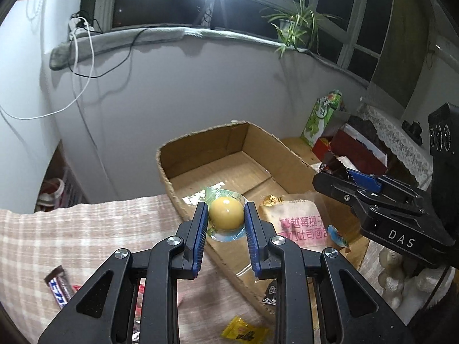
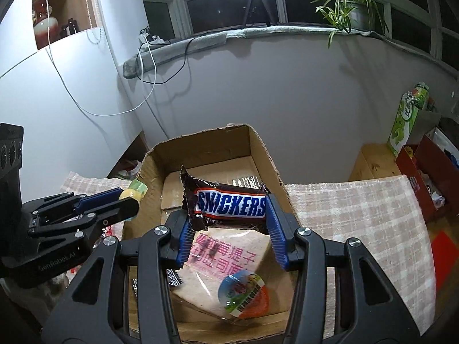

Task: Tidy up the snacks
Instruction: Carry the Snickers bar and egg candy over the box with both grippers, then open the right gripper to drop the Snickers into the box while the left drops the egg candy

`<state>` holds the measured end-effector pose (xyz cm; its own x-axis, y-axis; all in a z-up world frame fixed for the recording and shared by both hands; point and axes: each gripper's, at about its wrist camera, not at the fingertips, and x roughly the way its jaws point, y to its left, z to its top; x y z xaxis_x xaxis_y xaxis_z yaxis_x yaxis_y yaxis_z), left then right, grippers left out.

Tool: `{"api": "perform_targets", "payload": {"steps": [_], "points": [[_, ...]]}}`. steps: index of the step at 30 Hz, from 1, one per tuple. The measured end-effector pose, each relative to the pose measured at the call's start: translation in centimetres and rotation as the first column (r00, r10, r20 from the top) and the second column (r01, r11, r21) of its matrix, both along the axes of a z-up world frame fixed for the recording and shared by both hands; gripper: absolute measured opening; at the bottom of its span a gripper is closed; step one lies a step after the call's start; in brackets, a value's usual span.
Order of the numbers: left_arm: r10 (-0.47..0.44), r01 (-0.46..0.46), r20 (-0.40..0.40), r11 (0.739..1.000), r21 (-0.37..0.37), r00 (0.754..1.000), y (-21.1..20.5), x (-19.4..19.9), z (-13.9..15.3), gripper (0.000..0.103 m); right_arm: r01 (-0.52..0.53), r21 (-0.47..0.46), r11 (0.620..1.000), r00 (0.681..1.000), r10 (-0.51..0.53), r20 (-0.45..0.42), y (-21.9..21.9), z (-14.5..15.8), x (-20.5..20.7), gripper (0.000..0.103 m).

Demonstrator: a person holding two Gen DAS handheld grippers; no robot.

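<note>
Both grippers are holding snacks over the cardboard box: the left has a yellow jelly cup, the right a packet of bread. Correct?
Not quite. The right gripper holds a Snickers bar, as the right wrist view shows; the bread packet lies in the cardboard box. The left gripper does hold the yellow jelly cup.

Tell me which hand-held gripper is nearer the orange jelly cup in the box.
Right. The right hand-held gripper hangs just above the jelly cup; the left hand-held gripper is over the box's left edge.
</note>
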<state>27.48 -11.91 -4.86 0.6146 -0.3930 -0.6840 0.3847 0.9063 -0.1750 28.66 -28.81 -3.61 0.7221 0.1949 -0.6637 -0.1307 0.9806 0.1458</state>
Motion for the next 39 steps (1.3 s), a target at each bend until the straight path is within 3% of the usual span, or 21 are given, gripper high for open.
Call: {"api": "perform_targets", "payload": {"steps": [8, 10, 12, 29, 39], "points": [[-0.023, 0.023, -0.001, 1.0, 0.009, 1.0, -1.1, -0.3, 0.0, 0.029, 0.001, -0.018, 1.0, 1.0, -0.001, 0.006, 0.1, 0.1, -0.1, 0.051], [-0.015, 0.015, 0.007, 1.0, 0.014, 1.0, -1.1, -0.3, 0.1, 0.032, 0.006, -0.021, 1.0, 1.0, -0.006, 0.012, 0.2, 0.2, -0.3, 0.061], [-0.013, 0.013, 0.005, 1.0, 0.014, 1.0, -1.1, -0.3, 0.1, 0.033, 0.012, -0.024, 1.0, 1.0, -0.012, 0.023, 0.1, 0.4, -0.4, 0.064], [-0.014, 0.013, 0.041, 1.0, 0.027, 0.999, -0.7, -1.7, 1.0, 0.033, -0.007, -0.014, 1.0, 0.999, 0.007, 0.054, 1.3, 1.3, -1.2, 0.064], [0.031, -0.031, 0.067, 1.0, -0.001, 0.997, 3.9, -2.9, 2.6, 0.034, -0.096, -0.021, 0.995, 0.992, 0.098, 0.074, 4.8, 1.9, -2.7, 0.064]]}}
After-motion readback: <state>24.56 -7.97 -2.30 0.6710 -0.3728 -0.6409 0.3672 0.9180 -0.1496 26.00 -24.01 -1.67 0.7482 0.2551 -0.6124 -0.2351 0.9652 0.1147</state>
